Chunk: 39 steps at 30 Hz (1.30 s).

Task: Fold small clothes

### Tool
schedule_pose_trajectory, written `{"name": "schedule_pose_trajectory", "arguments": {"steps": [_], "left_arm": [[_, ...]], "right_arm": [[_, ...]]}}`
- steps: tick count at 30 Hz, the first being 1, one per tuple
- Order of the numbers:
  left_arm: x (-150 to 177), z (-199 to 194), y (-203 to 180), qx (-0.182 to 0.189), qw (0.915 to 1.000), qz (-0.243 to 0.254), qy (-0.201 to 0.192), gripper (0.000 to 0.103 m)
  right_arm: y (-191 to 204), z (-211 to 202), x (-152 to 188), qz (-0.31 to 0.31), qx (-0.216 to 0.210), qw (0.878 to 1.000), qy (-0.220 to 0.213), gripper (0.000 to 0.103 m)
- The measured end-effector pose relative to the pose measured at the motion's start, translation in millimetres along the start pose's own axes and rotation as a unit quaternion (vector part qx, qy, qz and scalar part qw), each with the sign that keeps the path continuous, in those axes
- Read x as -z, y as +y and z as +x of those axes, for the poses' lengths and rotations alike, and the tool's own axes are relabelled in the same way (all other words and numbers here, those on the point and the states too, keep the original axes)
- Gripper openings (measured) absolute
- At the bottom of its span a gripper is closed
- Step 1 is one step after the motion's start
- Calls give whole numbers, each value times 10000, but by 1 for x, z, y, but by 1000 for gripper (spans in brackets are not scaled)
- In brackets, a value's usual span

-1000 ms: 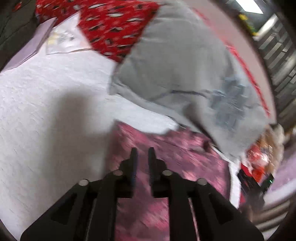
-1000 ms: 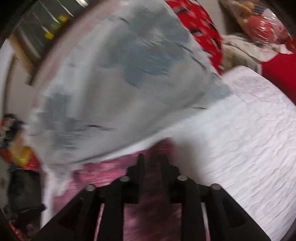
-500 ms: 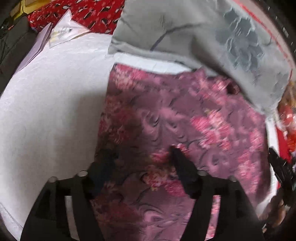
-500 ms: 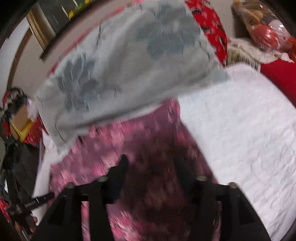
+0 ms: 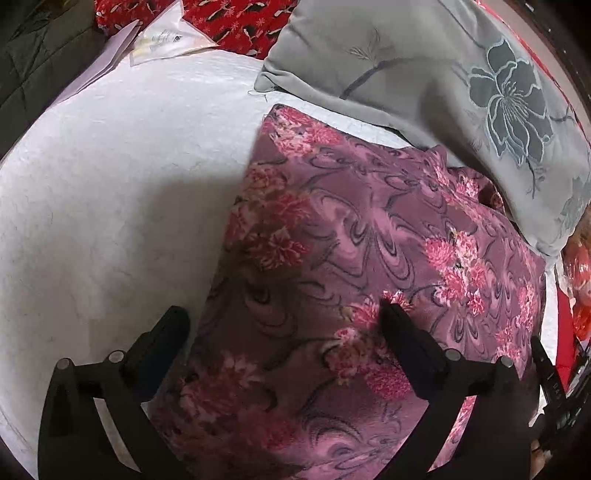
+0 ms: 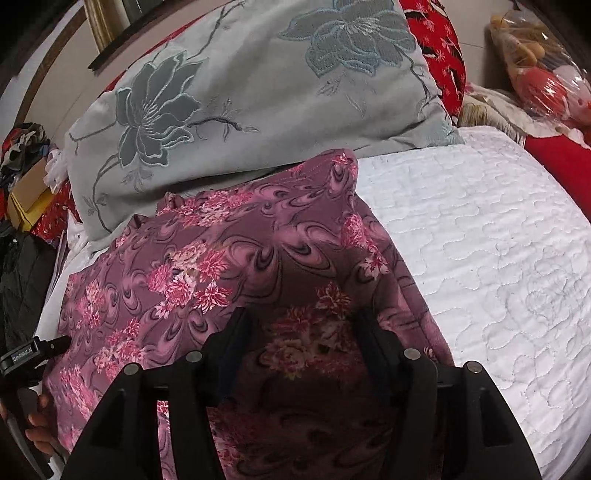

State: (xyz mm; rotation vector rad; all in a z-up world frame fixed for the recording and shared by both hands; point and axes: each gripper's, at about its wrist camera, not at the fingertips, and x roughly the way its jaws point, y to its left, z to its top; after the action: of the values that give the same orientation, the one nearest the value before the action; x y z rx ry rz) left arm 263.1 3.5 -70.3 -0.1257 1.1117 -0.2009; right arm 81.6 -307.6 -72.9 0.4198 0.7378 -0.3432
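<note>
A purple garment with pink flowers [image 5: 351, 258] lies spread flat on the white quilted bed [image 5: 110, 184]; it also shows in the right wrist view [image 6: 229, 266]. My left gripper [image 5: 284, 317] is open and empty, hovering just above the garment's left edge. My right gripper [image 6: 303, 325] is open and empty, just above the garment near its right edge. The other gripper [image 6: 33, 350] shows at the left of the right wrist view, at the garment's far side.
A grey pillow with embroidered flowers [image 5: 424, 74] lies against the garment's far edge, also in the right wrist view [image 6: 240, 92]. Red patterned bedding [image 5: 229, 18] and papers [image 5: 166, 37] lie beyond. White quilt [image 6: 480, 258] stretches right of the garment. A bagged toy [image 6: 535, 66] sits far right.
Both grippers opened from shut and dropped closer to the garment, which now lies flat and fills more of each view.
</note>
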Motion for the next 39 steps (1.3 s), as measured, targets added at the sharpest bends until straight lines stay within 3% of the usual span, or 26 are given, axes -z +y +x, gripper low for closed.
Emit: {"name": "schedule_pose_trajectory", "arguments": {"steps": [9,11,14,16,18,20,22,24,25,26,28,31,32,34,35,37,39], "left_arm": [[9,-4,2,46,9996,-181,-226,103],[5,-6,-1,-26,9997,-190,-117,103],[-16,-14,-2,347,9988,-316,107,103],[-26,-33,0,553,9973,-405,-261,103],[-30,-48,1,608,9950,-331,-723,103],[-36,-52,-1,426,9936,-260,-1014,103],[-41,-44,-5,229,9948,-168,-976,103],[-44,-28,-9,126,9976,-28,-676,103],[-43,-21,-11,90,9983,63,-575,103],[-42,-15,-12,-38,9986,141,-505,103],[-41,-9,-14,-313,9984,223,-411,103],[-39,7,-15,-527,9979,323,-172,103],[-39,13,-13,-472,9986,252,-55,103],[-39,12,-7,-322,9994,79,7,103],[-41,10,-6,-267,9996,45,17,103],[-43,0,-1,-121,9998,-106,-63,103],[-45,-19,4,184,9989,-290,-331,103]], "right_arm": [[3,1,1,-107,49,9999,-14,61],[4,0,-3,-109,104,9998,120,61],[2,-2,-26,95,91,9993,344,61],[-5,-10,-46,290,123,9995,9,63],[-15,-5,-68,556,140,9983,-130,72],[-25,13,-85,802,294,9963,4,72],[-34,39,-95,1019,450,9933,308,71],[-37,60,-97,1129,477,9910,541,60],[-34,65,-99,1056,493,9916,564,40],[-29,65,-101,909,425,9937,505,6],[-19,57,-110,638,358,9970,237,4],[-22,39,-114,760,336,9960,-341,4],[-27,46,-113,827,388,9956,-191,4],[-33,71,-105,770,710,9929,556,6],[-32,71,-102,667,801,9927,612,7],[-22,50,-103,461,889,9946,258,13],[-14,25,-105,436,548,9975,-93,14]]}}
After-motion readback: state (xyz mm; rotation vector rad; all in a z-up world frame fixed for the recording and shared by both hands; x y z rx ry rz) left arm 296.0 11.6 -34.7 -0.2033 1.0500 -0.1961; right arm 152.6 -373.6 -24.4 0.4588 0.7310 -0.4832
